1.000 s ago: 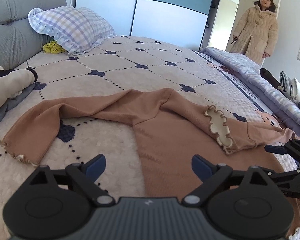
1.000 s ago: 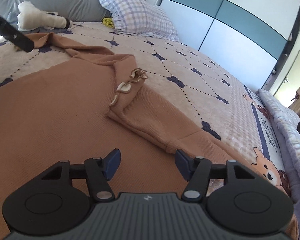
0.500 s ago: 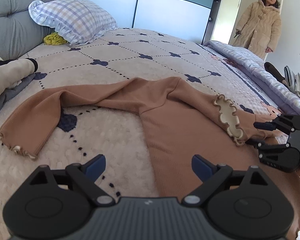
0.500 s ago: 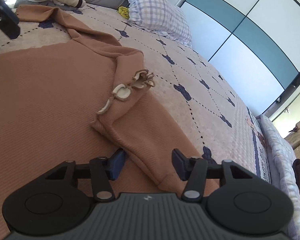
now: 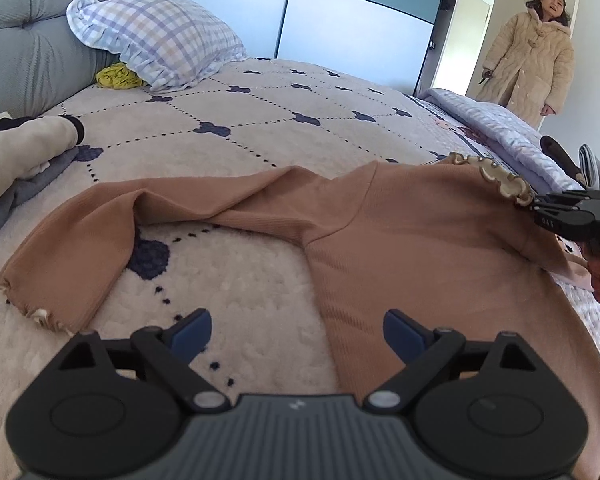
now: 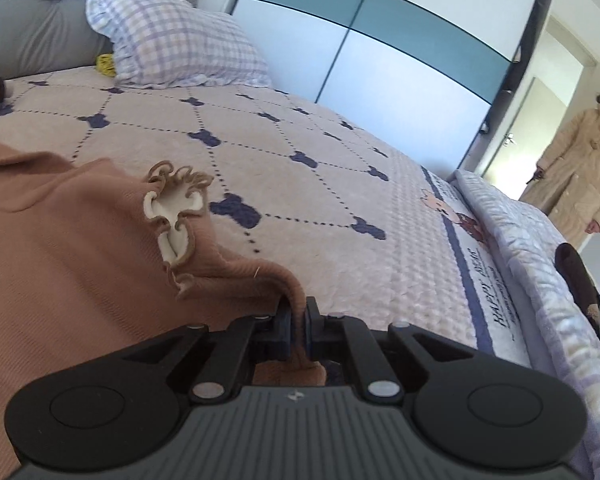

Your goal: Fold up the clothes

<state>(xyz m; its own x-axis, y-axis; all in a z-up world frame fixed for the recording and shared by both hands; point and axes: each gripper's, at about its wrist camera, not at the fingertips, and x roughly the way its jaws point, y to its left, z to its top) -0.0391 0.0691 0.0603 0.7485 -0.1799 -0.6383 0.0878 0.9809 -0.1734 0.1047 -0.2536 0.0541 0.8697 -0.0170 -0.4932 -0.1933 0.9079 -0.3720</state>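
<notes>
A brown ribbed long-sleeve shirt point(image 5: 400, 232) lies spread on the bed, one sleeve point(image 5: 80, 240) stretched out to the left. Its frilled cream collar point(image 6: 176, 208) stands raised near the right edge in the left wrist view. My right gripper point(image 6: 298, 320) is closing its jaws tight on a fold of the shirt point(image 6: 60, 260) just beside the collar, with the cloth pinched between the pads and lifted off the bed. The same right gripper point(image 5: 540, 206) shows at the far right of the left wrist view. My left gripper point(image 5: 296, 328) hangs open over the shirt's lower left edge, holding nothing.
A checked pillow point(image 5: 160, 44) and a yellow cloth point(image 5: 118, 76) lie by the grey headboard point(image 5: 28, 40). A cream garment point(image 5: 24, 144) lies at the left. A pale blue quilt point(image 6: 532, 248) runs along the bed's right side. A person in a beige coat point(image 5: 528, 64) stands in the doorway.
My right gripper went from open to shut on the shirt beside the collar and pulled that part up and over. The left gripper stayed open and edged closer to the shirt.
</notes>
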